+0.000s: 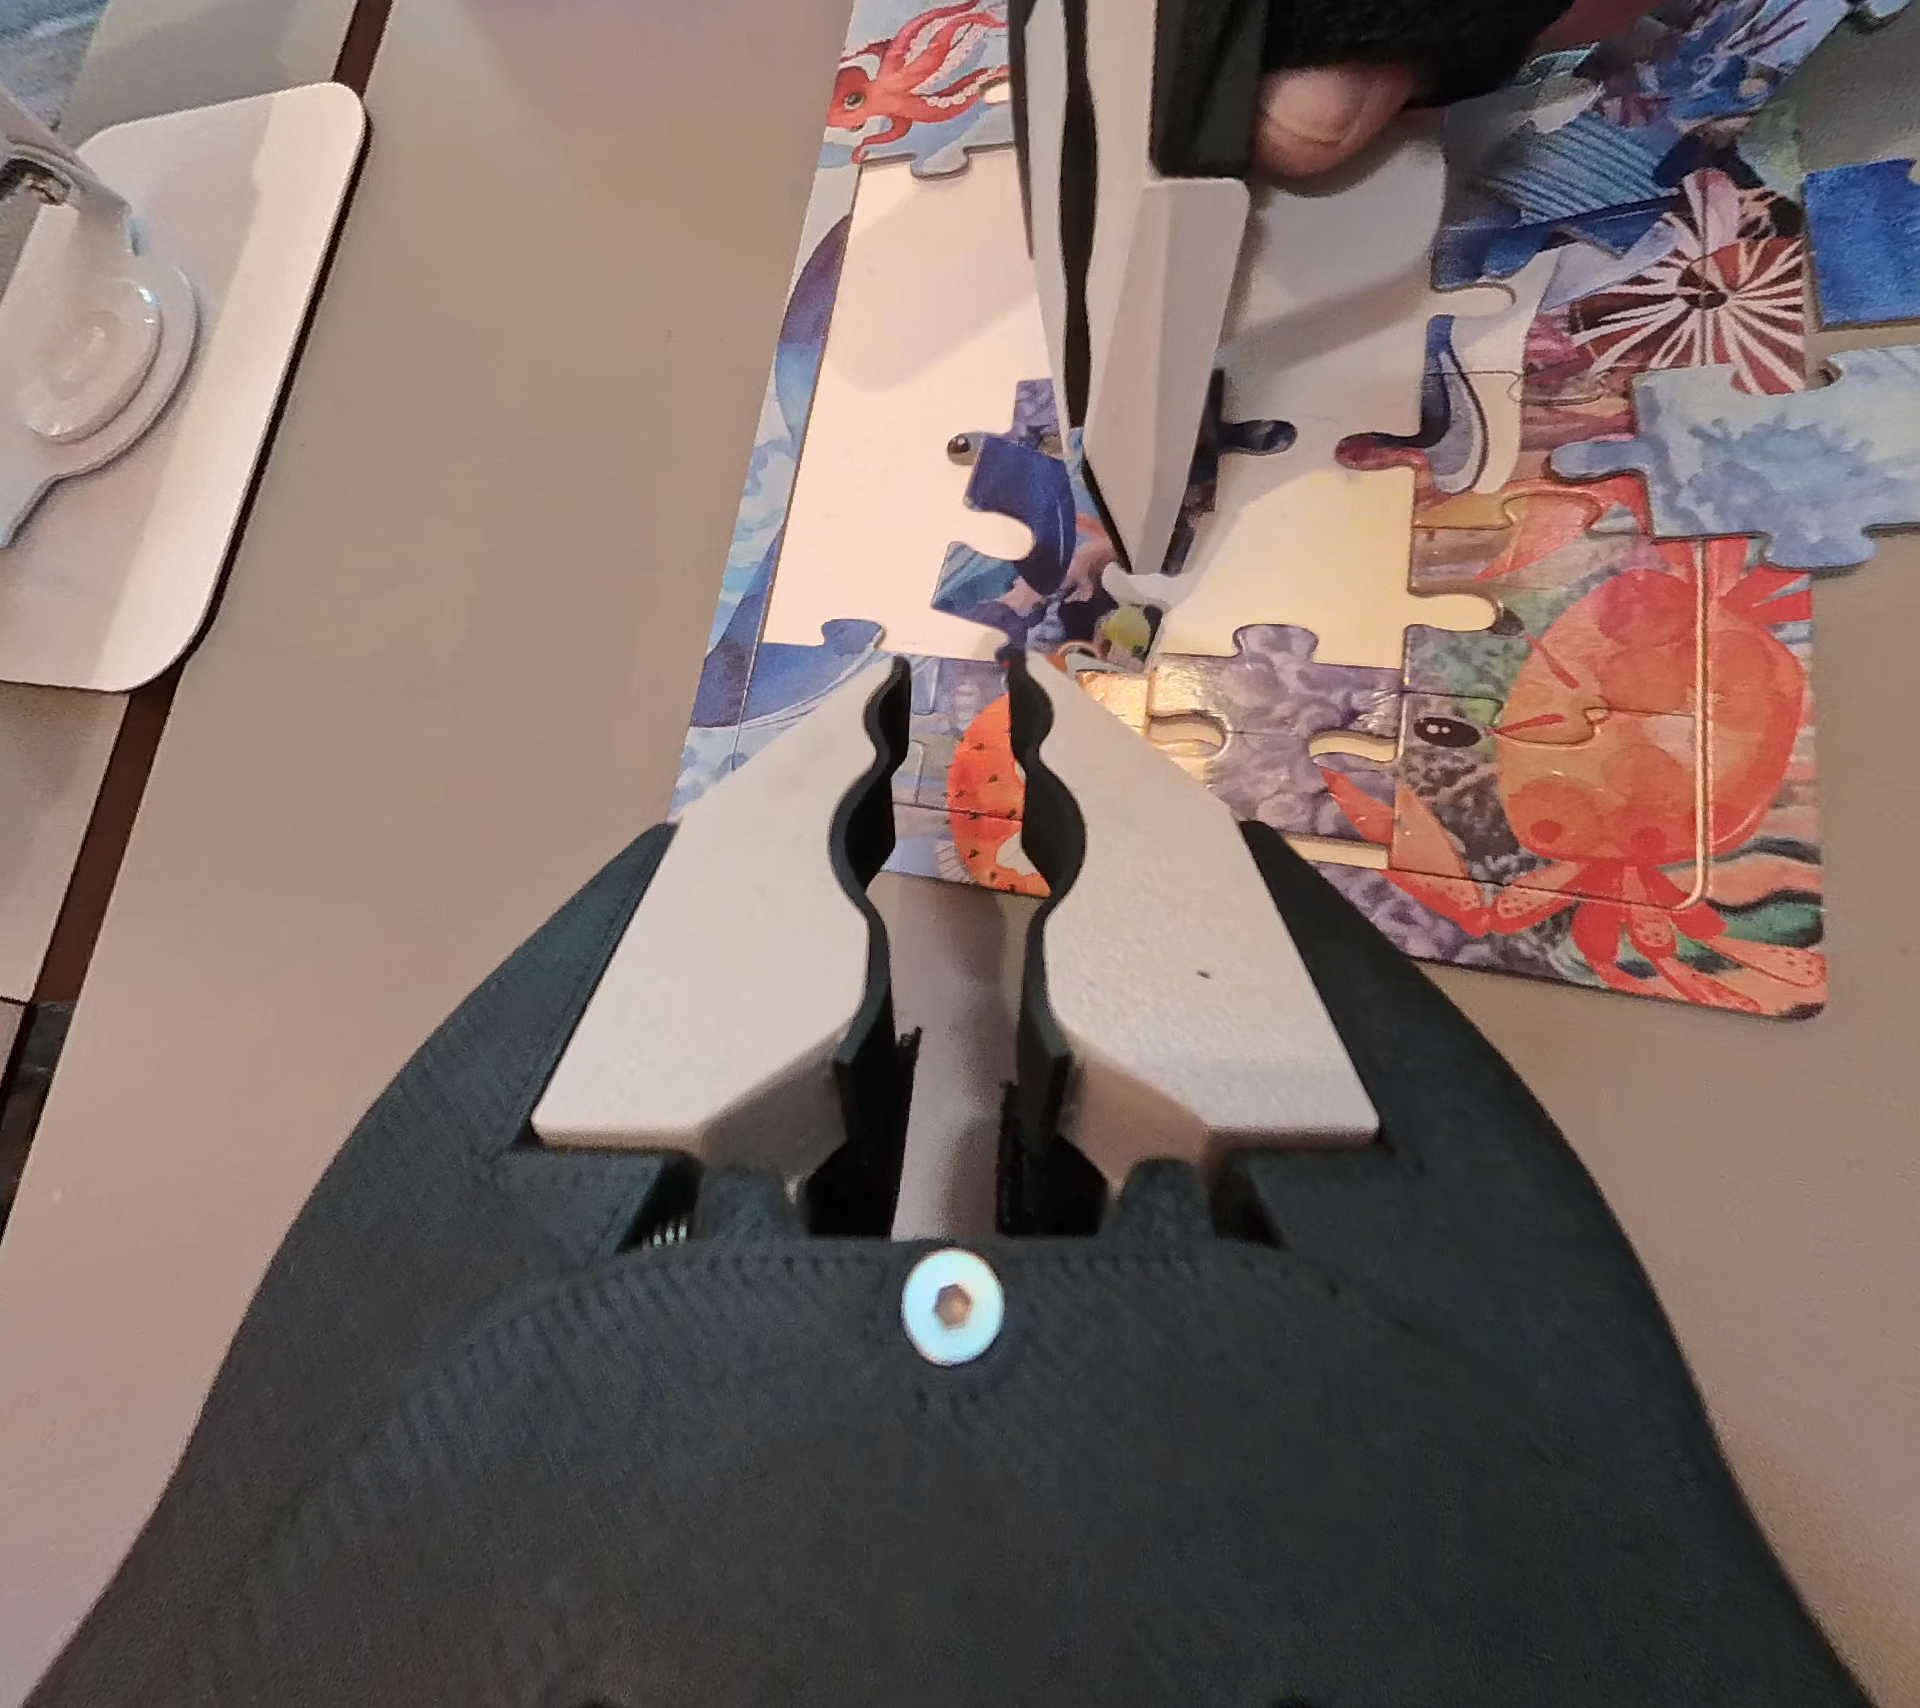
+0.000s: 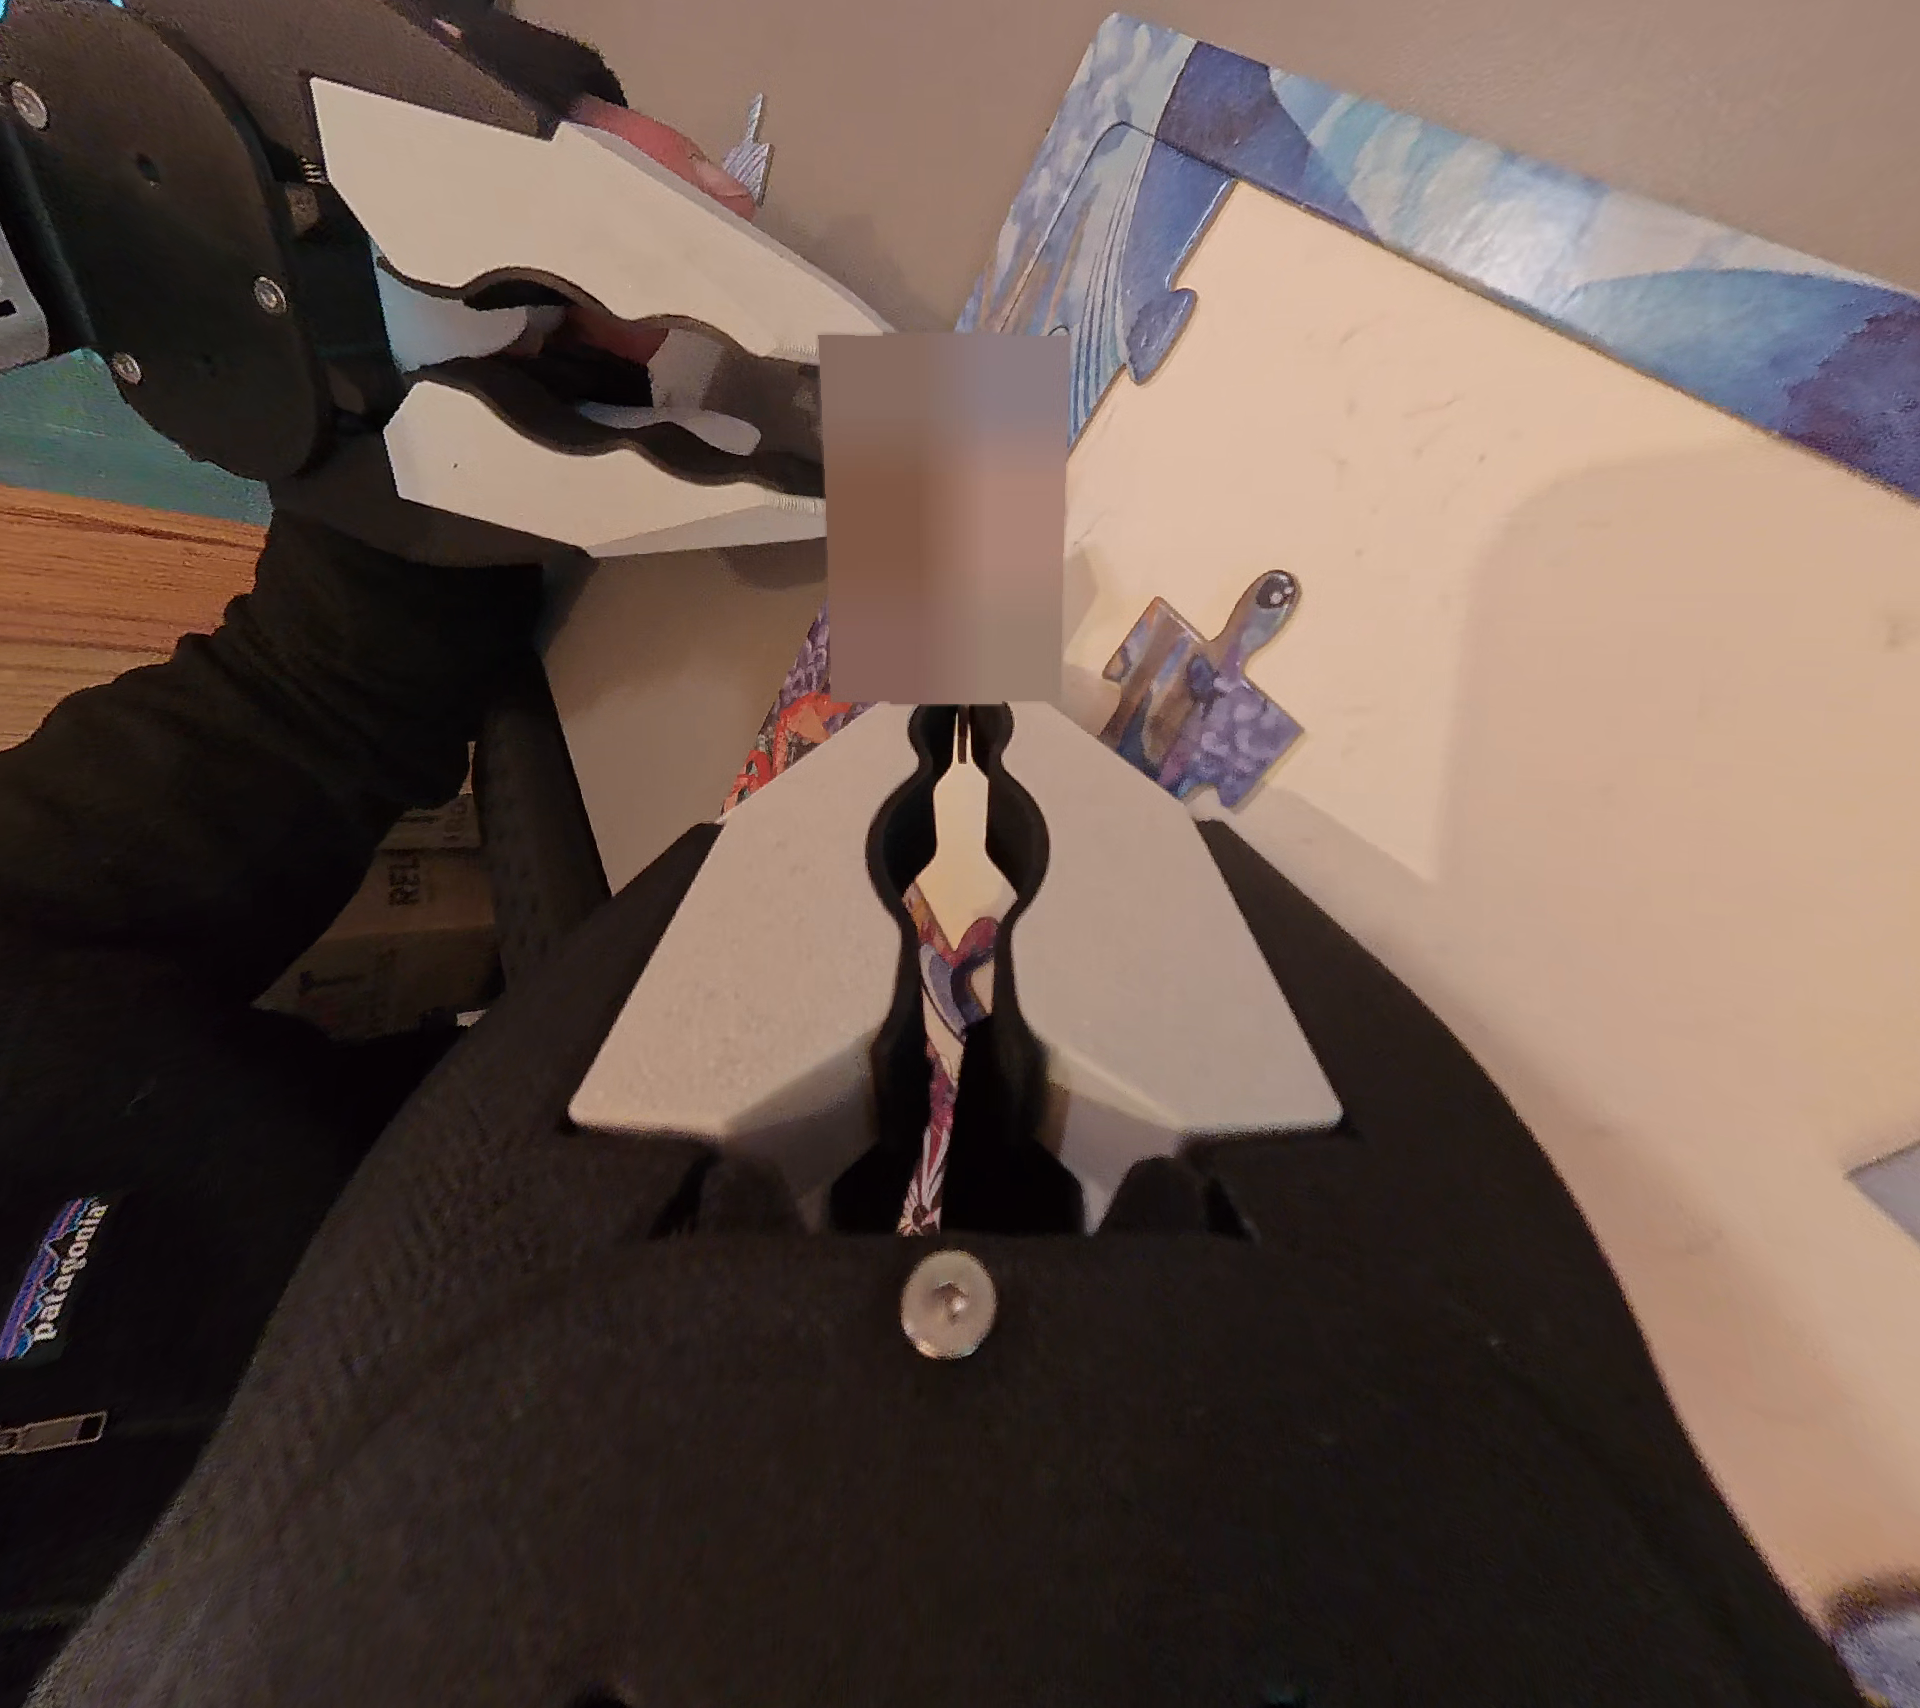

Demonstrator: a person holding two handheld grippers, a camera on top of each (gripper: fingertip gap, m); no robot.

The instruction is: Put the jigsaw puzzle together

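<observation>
So the right gripper is pinched together, tip down on a loose puzzle piece; left gripper sits slightly apart, empty. Sleeve logo patch has lettering.

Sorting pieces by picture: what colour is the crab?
Orange-red crab, best in the left wrist view.

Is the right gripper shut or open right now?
Shut: the right gripper has its grey fingers pressed together, tips down on the blue jigsaw piece.
</observation>
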